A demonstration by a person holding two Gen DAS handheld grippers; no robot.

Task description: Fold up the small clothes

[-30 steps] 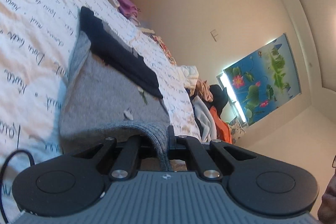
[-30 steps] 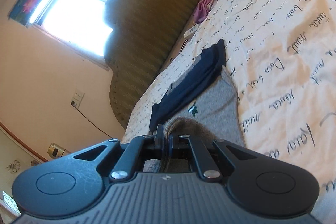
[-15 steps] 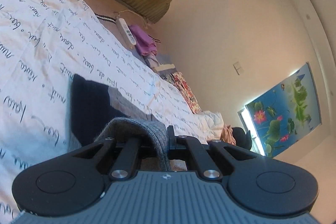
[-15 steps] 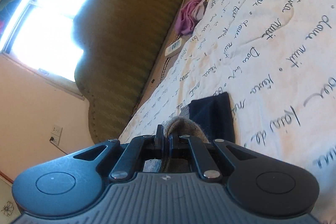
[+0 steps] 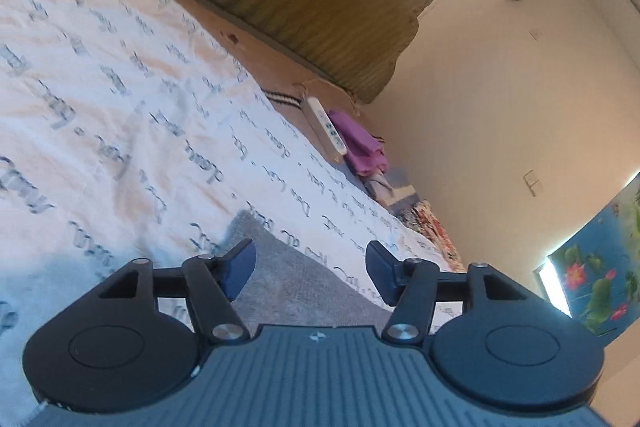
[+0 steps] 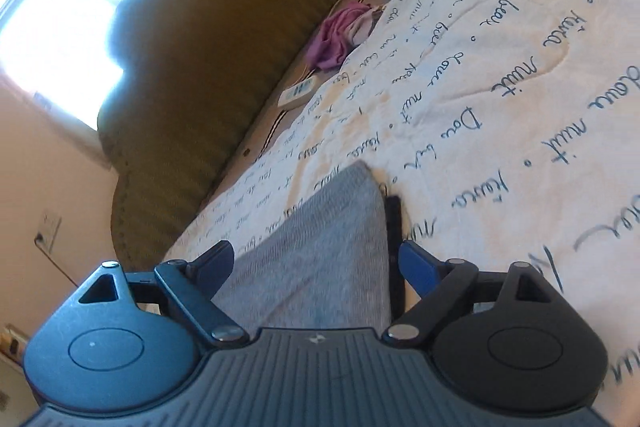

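We have both jaws spread wide and gripping nothing: the left gripper (image 5: 307,269) and right gripper (image 6: 316,267) hover just above the grey garment (image 6: 320,251), which lies folded on the script-printed bedspread (image 5: 120,115). A dark edge (image 6: 394,227) pokes out beside it (likely a lower layer). Any careless drag by these 2 grippers could snag the knit and undo the fold.

The grey garment (image 6: 320,259) is soft matt knit with a fine, slightly fuzzy weave. The quilt (image 5: 120,115) under it is stitched cotton-like cloth, printed with script. Both claws, left (image 5: 308,269) and right (image 6: 316,263), are matt black plastic with ribbed bodies and shiny metal rivets. The headboard (image 6: 208,67) is ribbed olive fabric.
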